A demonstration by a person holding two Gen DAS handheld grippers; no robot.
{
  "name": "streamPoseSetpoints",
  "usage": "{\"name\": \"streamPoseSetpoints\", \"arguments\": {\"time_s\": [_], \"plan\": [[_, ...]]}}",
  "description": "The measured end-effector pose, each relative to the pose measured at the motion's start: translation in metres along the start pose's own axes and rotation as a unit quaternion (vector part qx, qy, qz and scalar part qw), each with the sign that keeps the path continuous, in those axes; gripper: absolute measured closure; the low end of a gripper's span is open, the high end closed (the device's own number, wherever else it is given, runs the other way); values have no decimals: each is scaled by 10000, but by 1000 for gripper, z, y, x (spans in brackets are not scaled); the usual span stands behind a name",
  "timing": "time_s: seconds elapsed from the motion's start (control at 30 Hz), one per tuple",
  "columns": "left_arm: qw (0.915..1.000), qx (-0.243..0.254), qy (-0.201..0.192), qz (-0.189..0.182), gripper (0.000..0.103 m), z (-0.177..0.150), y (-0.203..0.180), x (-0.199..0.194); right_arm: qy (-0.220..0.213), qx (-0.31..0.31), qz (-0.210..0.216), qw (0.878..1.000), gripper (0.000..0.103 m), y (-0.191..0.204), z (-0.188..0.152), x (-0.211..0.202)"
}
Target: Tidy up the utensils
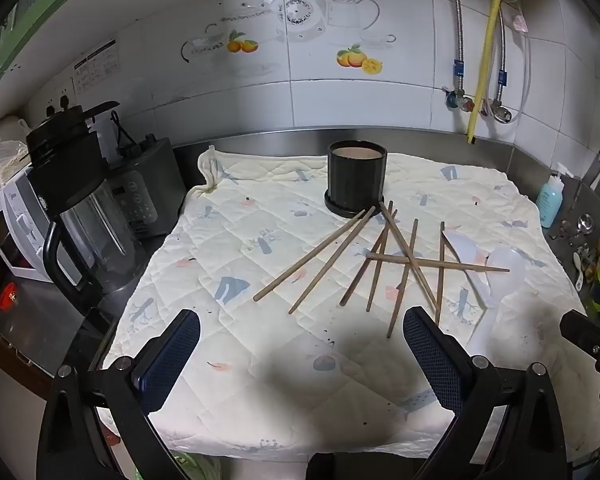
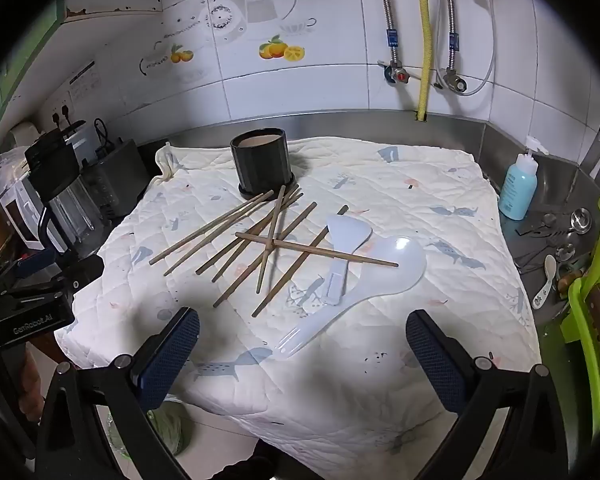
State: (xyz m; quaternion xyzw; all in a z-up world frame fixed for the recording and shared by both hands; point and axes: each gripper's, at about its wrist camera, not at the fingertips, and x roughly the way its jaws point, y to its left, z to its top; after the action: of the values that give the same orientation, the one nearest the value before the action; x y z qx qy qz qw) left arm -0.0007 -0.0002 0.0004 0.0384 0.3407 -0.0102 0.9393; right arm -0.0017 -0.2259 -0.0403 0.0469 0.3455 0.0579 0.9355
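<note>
Several wooden chopsticks (image 1: 400,256) lie scattered and crossed on a quilted cloth (image 1: 260,240), in front of a black utensil cup (image 1: 356,178). A white rice paddle (image 1: 466,250) and a white ladle spoon (image 1: 500,280) lie to their right. In the right wrist view the chopsticks (image 2: 260,240), cup (image 2: 262,160), paddle (image 2: 346,248) and spoon (image 2: 364,280) show on the cloth (image 2: 420,200). My left gripper (image 1: 300,344) is open and empty, above the cloth's near edge. My right gripper (image 2: 302,344) is open and empty, near the spoon's handle.
A blender jug (image 1: 80,208) and appliances stand at the left. A blue soap bottle (image 2: 518,188) and small metal items sit in the sink area at the right, beside a green rack (image 2: 596,300). Pipes run down the tiled wall (image 2: 424,40).
</note>
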Motion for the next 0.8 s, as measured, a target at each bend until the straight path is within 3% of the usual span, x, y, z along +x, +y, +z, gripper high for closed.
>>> {"name": "streamPoseSetpoints", "arguments": {"time_s": [0.8], "plan": [[9999, -97, 22, -119, 0, 6, 5, -1, -24, -5, 25, 10000, 0, 0, -1, -8]]}}
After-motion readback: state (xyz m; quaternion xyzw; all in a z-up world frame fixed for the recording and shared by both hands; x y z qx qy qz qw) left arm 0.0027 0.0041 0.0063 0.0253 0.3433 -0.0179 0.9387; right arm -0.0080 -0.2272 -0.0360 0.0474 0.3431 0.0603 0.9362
